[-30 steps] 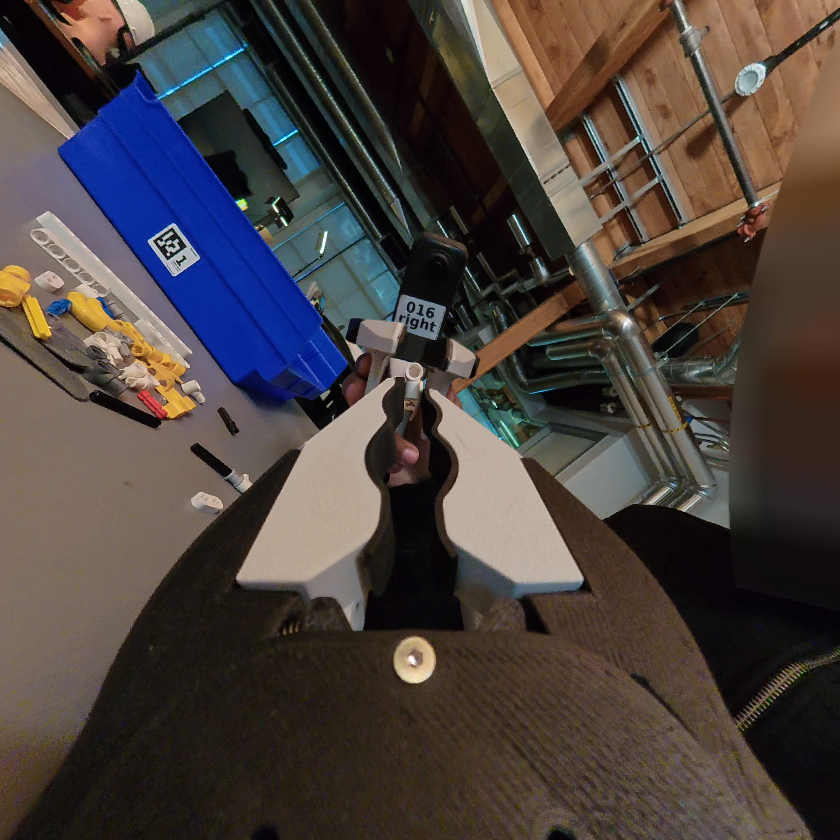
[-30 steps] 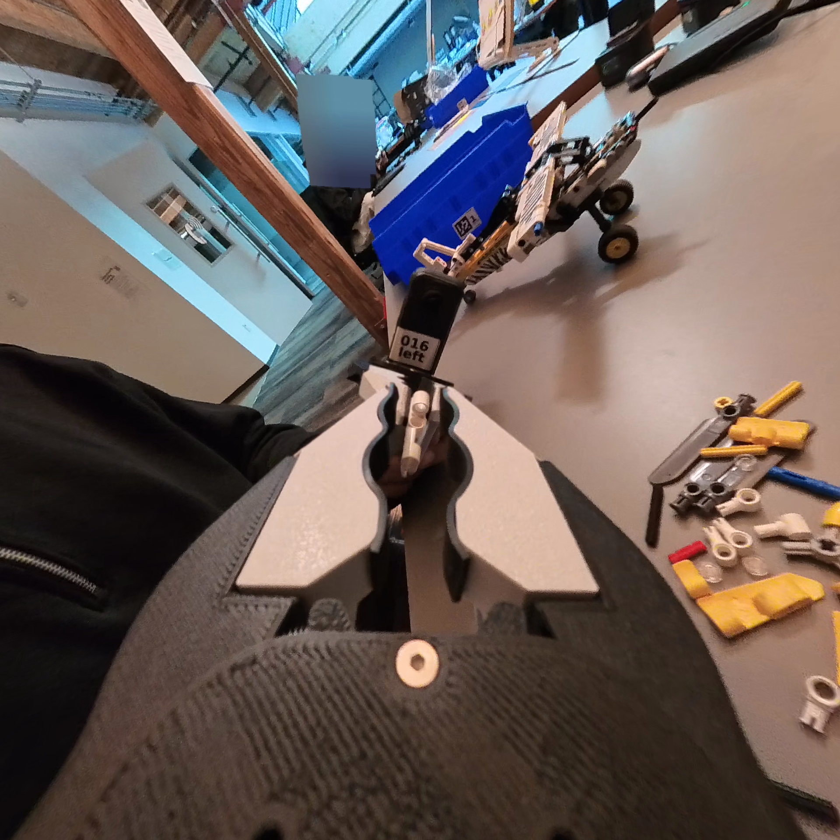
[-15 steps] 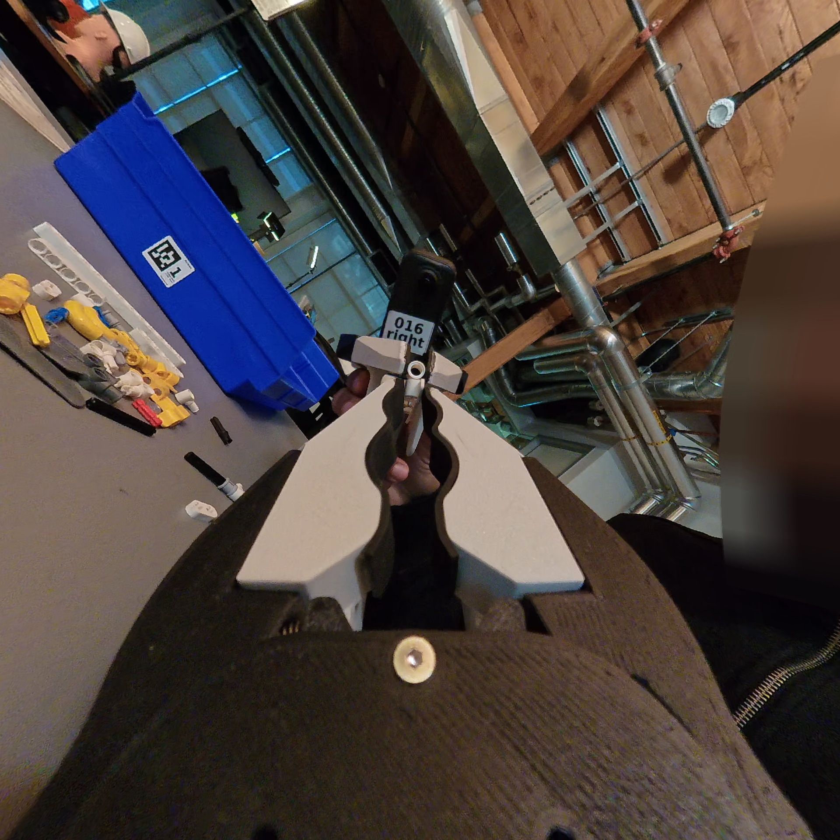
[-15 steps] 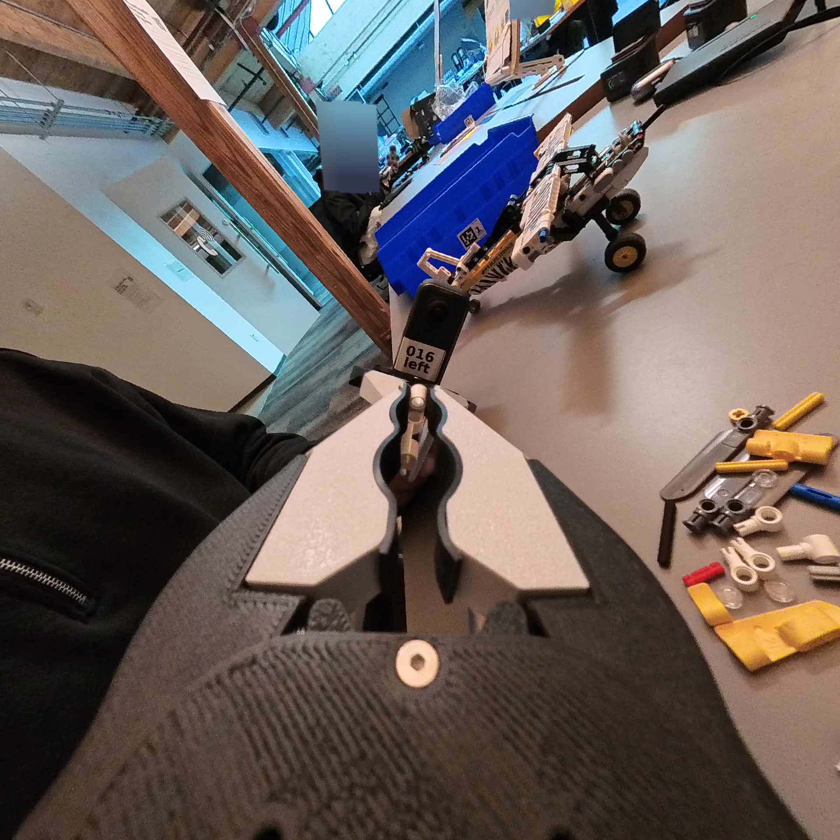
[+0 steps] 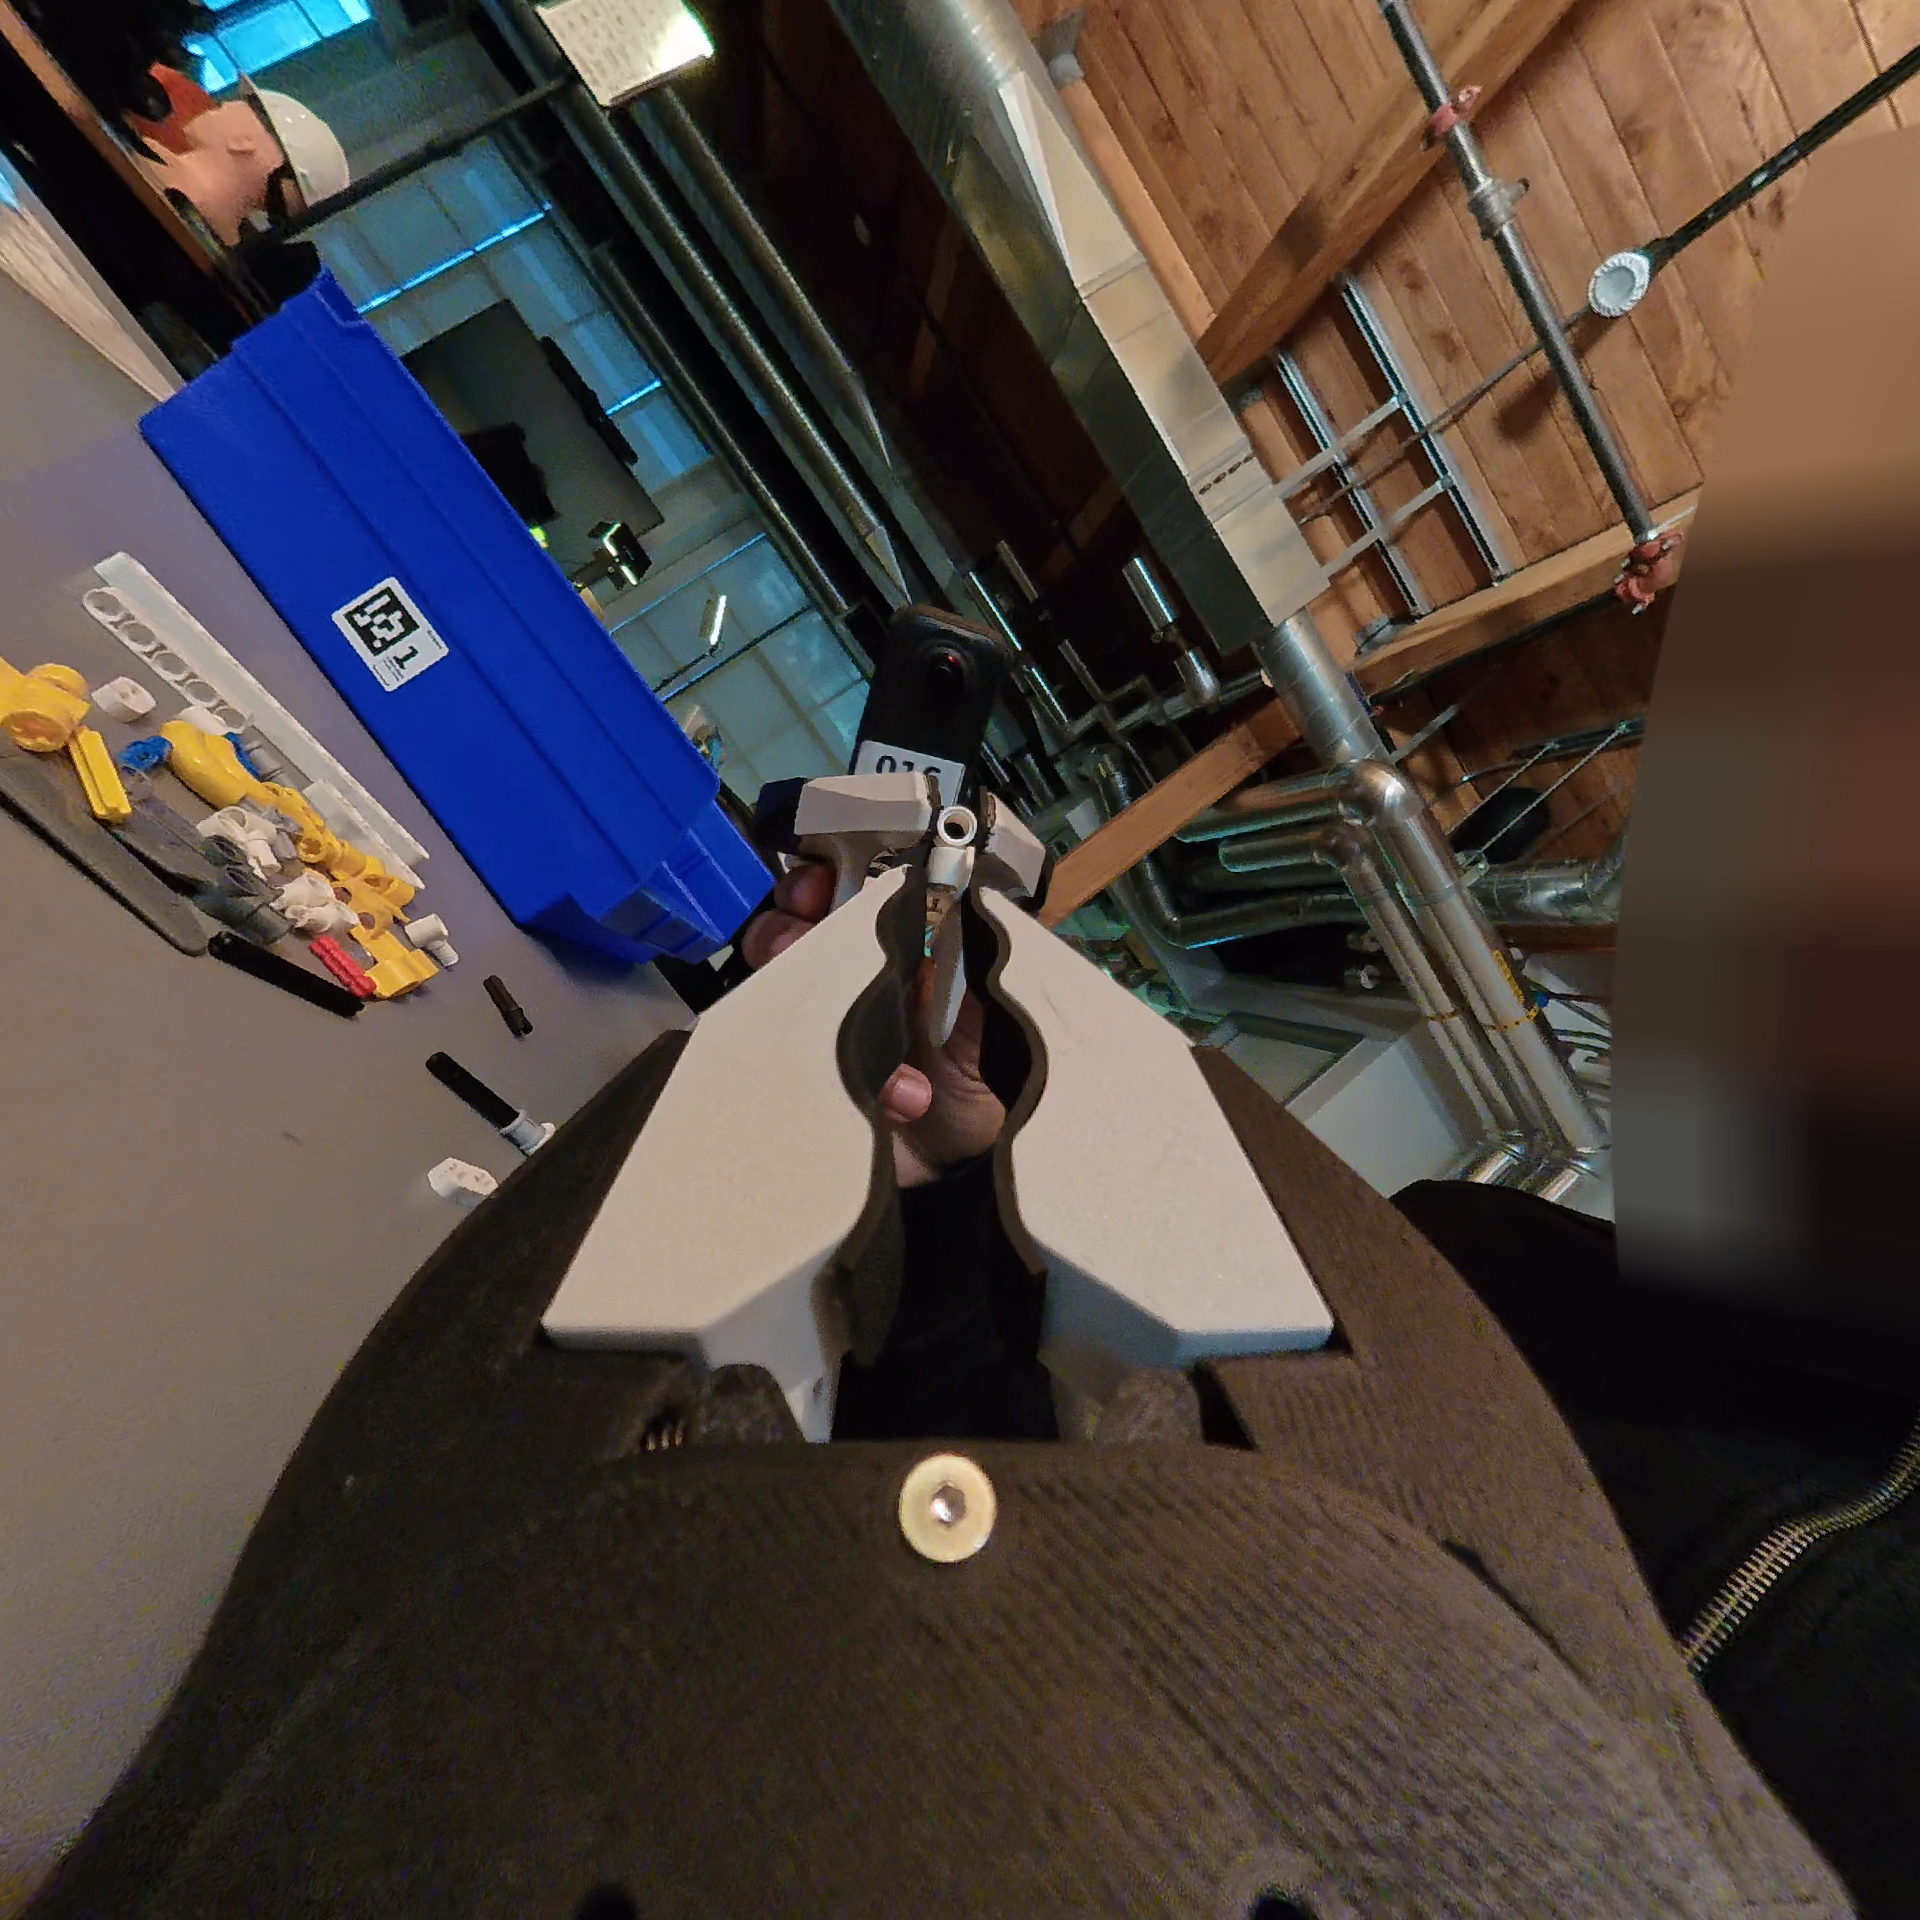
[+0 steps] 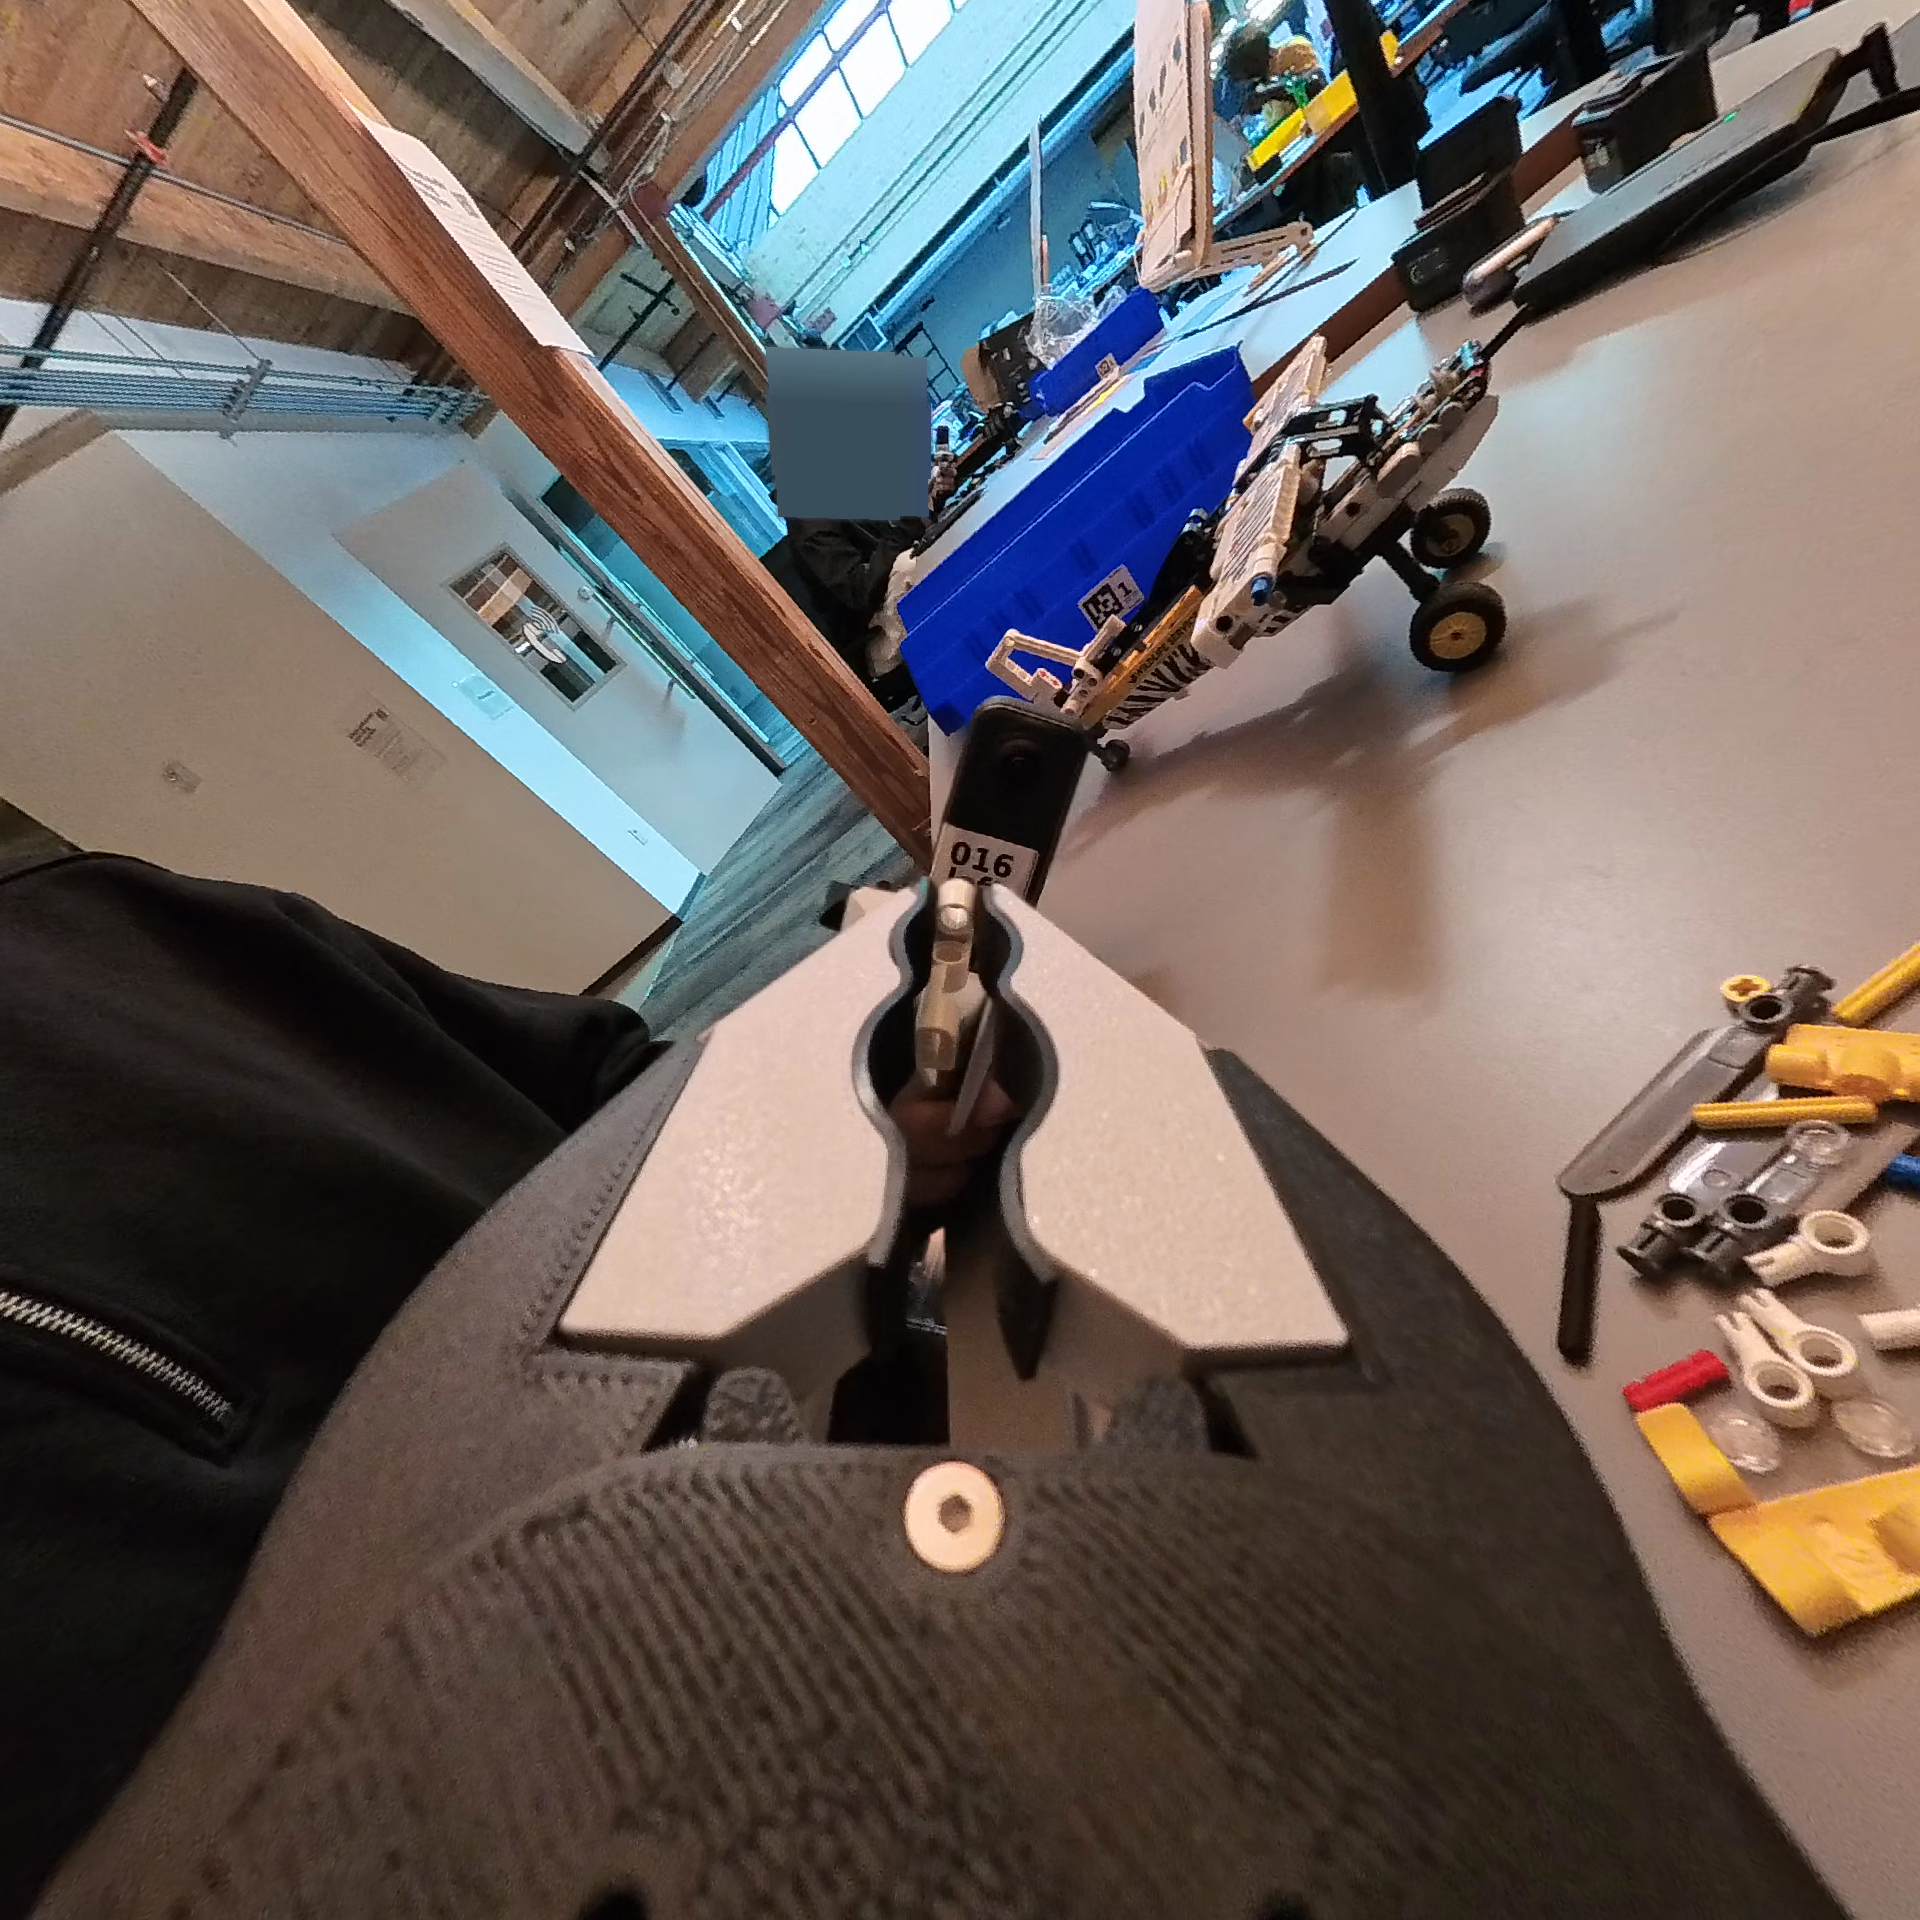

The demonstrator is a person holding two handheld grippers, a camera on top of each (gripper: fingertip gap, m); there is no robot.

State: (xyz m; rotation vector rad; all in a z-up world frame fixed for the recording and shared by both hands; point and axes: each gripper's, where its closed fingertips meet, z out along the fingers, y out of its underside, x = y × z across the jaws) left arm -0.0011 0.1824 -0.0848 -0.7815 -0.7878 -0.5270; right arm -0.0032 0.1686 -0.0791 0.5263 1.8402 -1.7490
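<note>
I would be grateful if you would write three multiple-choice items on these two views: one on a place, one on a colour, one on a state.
1. Where does the wheeled brick-built model stand?
A. on the grey table beside the blue plastic bin
B. inside the bin
C. on the floor

2. What colour is the small connector piece between the two grippers?
A. red
B. white
C. blue

3. How do the left gripper's jaws stand?
A. wide open
B. closed on the piece's lower end
C. closed on a yellow beam

Key: 1 A, its wheels rest on the table by the bin; 2 B, it shows white; 3 B, the tips meet around it.
</note>
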